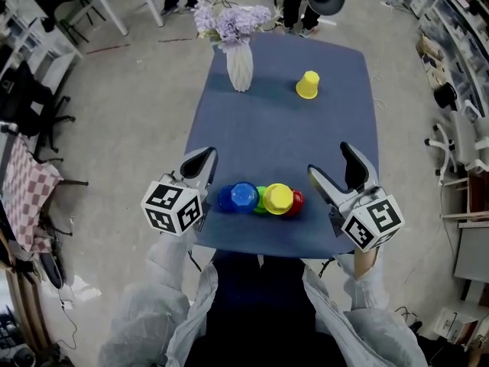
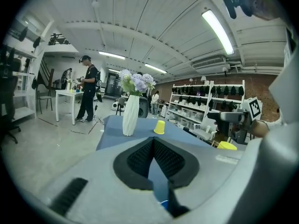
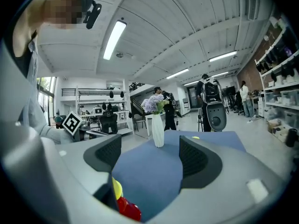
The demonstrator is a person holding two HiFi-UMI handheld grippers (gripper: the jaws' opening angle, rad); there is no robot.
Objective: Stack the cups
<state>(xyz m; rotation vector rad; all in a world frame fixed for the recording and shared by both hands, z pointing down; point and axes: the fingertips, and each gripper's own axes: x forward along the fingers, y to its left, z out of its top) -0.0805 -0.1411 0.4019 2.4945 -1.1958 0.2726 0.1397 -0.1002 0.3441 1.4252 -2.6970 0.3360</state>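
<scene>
Cups (image 1: 263,199), blue, green, yellow and red, are lying nested on their sides in a row between the two claws, touching neither. The left claw (image 1: 205,159) is hovering with its jaws pressed together, empty. The right claw (image 1: 332,161) is standing spread wide, empty. Far beyond both, a lone yellow cup (image 1: 308,85) is sitting upside down near a white vase (image 1: 239,66) on the blue table (image 1: 328,125).

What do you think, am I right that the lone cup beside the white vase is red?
Not quite: the lone cup beside the white vase is yellow, not red; the head view shows it.
</scene>
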